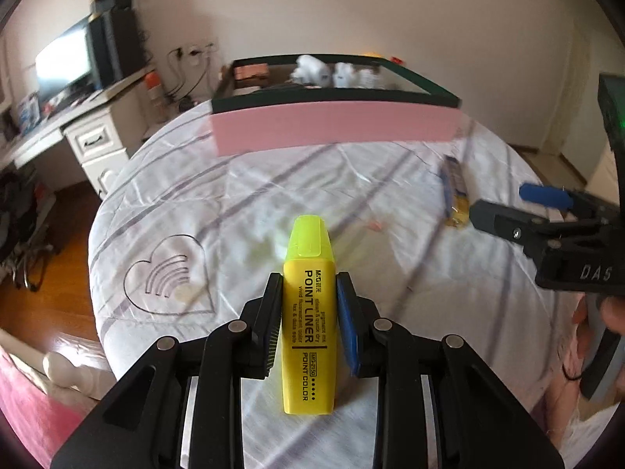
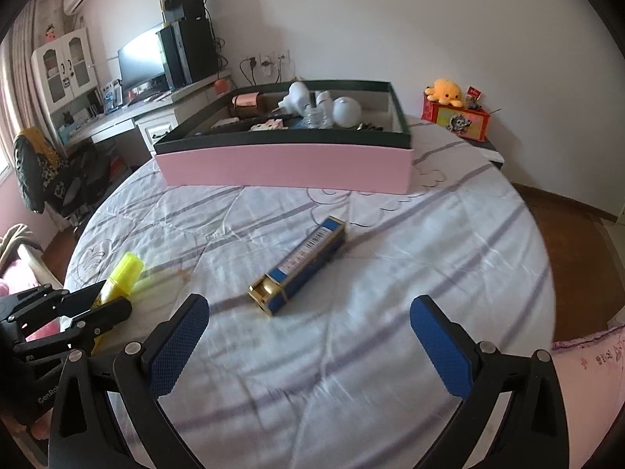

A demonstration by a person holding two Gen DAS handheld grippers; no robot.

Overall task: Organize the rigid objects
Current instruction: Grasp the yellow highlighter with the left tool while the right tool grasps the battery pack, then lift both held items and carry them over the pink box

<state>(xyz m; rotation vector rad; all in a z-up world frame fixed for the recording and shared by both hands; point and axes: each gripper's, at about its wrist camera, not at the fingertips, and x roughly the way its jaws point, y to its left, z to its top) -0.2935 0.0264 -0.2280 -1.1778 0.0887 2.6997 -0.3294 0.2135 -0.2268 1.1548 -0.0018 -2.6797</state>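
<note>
Left tongs (image 1: 308,305): closed on a yellow highlighter (image 1: 309,312), one pad on each side of its barrel, cap pointing away toward the far side. The highlighter sits above the bed (image 1: 273,203), which is covered in a white sheet with grey stripes and a stitched heart.

Right tongs (image 2: 308,346): wide apart, nothing between the blue pads, held over the near part of the bed.

Blue box (image 2: 299,265): long and narrow, gold at its ends, barcode label up, lying flat at an angle on the sheet, just beyond the right tongs.

Pink tray (image 2: 285,166): dark green rim, at the far side of the bed. Inside are a white bulb (image 2: 347,111), a small clear bottle and other small items too blurred to name.

Far left: desk with monitor (image 2: 140,60). Far right: orange plush toy (image 2: 445,92) on a red box.
</note>
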